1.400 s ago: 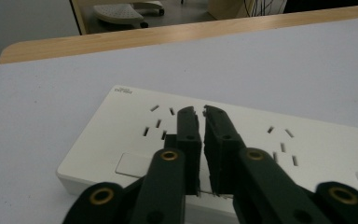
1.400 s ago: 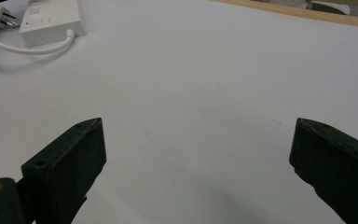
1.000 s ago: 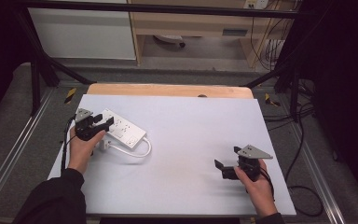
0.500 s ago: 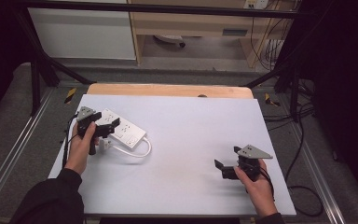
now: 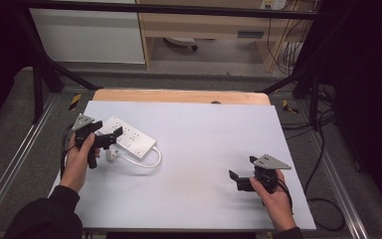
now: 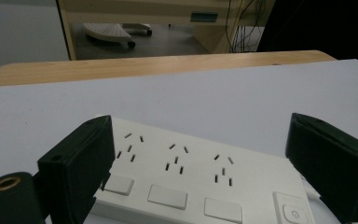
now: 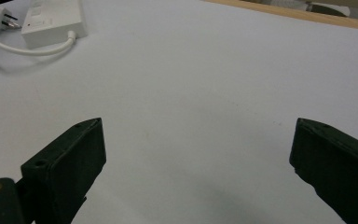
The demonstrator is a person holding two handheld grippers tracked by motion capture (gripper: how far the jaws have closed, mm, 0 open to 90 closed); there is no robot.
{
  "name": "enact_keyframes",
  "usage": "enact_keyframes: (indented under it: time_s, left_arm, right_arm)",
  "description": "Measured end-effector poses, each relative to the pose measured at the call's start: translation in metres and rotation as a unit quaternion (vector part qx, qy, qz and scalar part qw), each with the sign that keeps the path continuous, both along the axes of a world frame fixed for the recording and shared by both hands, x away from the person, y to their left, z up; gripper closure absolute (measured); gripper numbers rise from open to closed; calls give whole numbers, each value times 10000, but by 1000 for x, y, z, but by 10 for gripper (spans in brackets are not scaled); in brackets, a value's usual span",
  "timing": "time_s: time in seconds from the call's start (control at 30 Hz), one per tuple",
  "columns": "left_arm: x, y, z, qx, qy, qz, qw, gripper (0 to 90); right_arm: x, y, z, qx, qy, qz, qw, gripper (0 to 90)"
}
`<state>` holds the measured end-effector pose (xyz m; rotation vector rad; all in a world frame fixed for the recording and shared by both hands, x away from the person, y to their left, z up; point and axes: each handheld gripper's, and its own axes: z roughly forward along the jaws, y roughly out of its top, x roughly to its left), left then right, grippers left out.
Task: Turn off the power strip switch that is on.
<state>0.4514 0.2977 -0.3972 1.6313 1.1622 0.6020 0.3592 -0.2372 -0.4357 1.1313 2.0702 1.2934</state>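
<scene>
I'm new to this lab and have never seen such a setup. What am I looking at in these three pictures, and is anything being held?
No robot here: a person holds a hand-operated two-jaw tool in each hand. The high view comes from a fixed camera above the table. It shows the left tool by a white power strip and the right tool over bare white table. The other two pictures come from cameras riding on the tools, looking along their black jaws. In the left gripper view the jaws stand wide apart on either side of the power strip, whose sockets and switches face up. Its white cable loops to a plug lying on the table. The right tool's jaws are also open. Nothing is held.
</scene>
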Motion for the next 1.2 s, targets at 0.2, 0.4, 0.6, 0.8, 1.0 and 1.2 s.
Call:
enact_keyframes:
  time_s: [0.2, 0.4, 0.6, 0.8, 1.0, 1.2]
  left_arm:
    - [-14, 5, 5, -49, -68, -54, 10000, 58]
    - [-25, 10, 9, -83, -120, -62, 9999, 57]
    - [-36, 15, 13, -94, -150, -6, 9998, 57]
    - [-46, 17, 17, -140, -218, -3, 9997, 57]
    - [-59, 18, 19, -139, -253, -54, 9996, 57]
    - [-70, 18, 20, -139, -279, -97, 9995, 57]
  right_arm:
    - [0, 1, 0, -17, 10, 13, 10000, 38]
    - [0, 1, 0, -17, 16, 12, 10000, 38]
    - [1, 1, 0, -4, 27, 4, 10000, 34]
    - [1, 1, 0, 12, 36, -2, 10000, 30]
    - [1, 1, 0, 23, 41, 9, 10000, 27]
    - [1, 0, 0, 43, 46, 11, 10000, 26]
